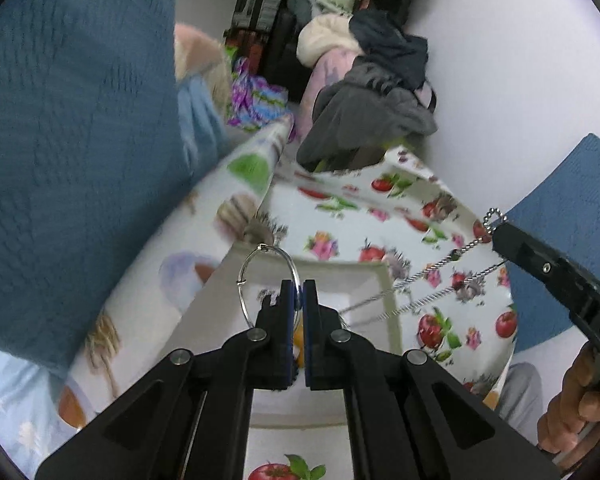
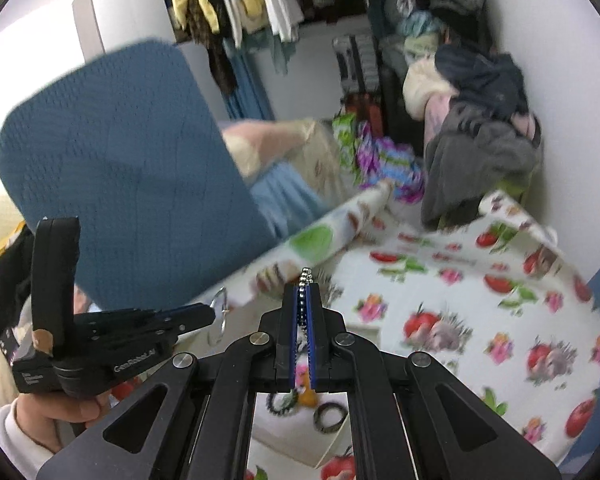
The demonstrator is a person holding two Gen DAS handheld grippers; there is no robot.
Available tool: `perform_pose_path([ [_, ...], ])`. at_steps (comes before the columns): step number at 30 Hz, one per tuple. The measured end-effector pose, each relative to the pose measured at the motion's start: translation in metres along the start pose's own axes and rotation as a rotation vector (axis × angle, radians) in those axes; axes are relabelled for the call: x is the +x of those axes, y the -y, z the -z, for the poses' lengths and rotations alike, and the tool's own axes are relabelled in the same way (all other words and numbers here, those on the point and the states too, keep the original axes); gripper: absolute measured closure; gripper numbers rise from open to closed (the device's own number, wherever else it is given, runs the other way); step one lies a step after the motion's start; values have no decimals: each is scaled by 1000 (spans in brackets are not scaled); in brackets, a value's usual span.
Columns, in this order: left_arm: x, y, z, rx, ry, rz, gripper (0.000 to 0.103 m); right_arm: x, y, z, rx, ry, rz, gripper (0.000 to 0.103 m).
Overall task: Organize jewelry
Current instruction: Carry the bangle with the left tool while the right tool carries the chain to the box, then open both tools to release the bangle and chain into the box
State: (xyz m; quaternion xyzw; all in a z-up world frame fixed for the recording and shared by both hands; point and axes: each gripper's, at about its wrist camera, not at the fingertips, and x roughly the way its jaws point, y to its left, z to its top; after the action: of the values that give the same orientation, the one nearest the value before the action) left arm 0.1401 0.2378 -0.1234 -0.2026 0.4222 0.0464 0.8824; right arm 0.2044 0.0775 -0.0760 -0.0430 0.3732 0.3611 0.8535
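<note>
Jewelry clamped in both our tongs.
Left gripper (image 1: 299,294) pinches a thin wire hoop (image 1: 269,280); right gripper (image 2: 305,300) pinches a twisted silver chain (image 2: 307,274).

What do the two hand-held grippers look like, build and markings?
Both are matte black linkage frames with silver pivot pins and triangular cutouts. The left hand-held gripper and right hand-held gripper carry blue pads on narrow black fingers. Seen from the right wrist, the left unit's body bears white lettering starting "GenRobot". The hand gripping it shows a white sleeve cuff.
</note>
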Motion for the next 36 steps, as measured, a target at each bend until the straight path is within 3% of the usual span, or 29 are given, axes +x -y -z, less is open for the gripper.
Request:
perform_pose_path([
  [8, 30, -16, 32, -19, -66, -1, 100, 44, 3, 37, 20, -113, 6, 101],
  [16, 36, -10, 41, 4, -83, 2, 100, 70, 19, 71, 74, -202, 11, 99],
  [23, 21, 9, 26, 7, -50, 18, 99, 45, 22, 52, 55, -138, -41, 83],
  [28, 8, 30, 15, 11, -3, 35, 82, 12, 26, 34, 14, -66, -48, 83],
  [36, 13, 72, 5, 34, 13, 67, 82, -19, 60, 30, 14, 2, -18, 83],
])
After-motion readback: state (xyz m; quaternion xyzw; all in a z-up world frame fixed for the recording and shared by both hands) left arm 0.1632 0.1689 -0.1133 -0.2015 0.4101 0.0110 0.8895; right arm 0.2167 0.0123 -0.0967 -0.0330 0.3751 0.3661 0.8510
